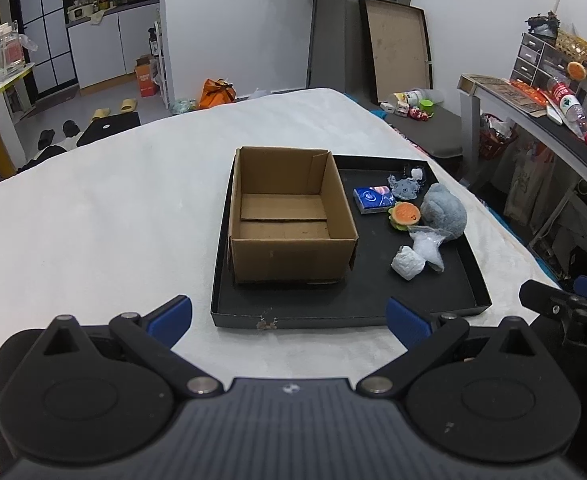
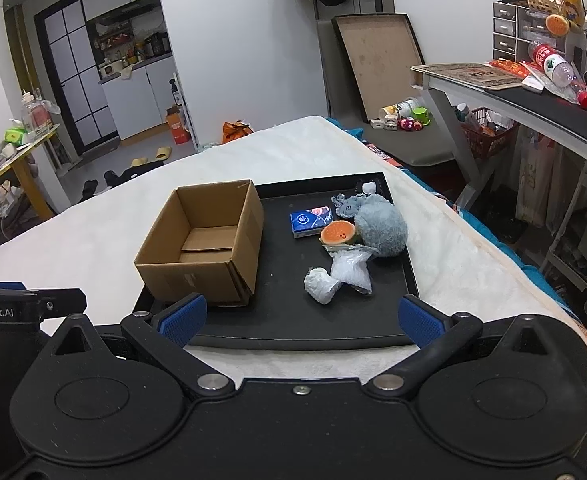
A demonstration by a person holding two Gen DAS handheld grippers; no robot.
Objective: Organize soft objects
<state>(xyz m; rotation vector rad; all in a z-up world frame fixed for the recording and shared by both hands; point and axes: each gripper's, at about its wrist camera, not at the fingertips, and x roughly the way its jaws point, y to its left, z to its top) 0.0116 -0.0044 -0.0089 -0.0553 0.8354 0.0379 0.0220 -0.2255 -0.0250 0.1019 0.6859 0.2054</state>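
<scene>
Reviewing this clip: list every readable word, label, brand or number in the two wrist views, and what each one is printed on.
"nRobot.AI", cut off at the frame edge: on the left tongs body, seen in the right wrist view.
"D", cut off: on the right tongs body, seen in the left wrist view.
Blue packet on the black tray: print too small to read.
Red-labelled bottle on the desk: blurred.
Orange carton on the floor: unreadable.

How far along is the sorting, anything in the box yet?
Nothing looks done: the cardboard box is empty. Nothing is in hand either; the left gripper and right gripper are both open, short of the black tray. Left to move: the grey plush, burger toy, tissue pack, plastic bag and white wad.
</scene>
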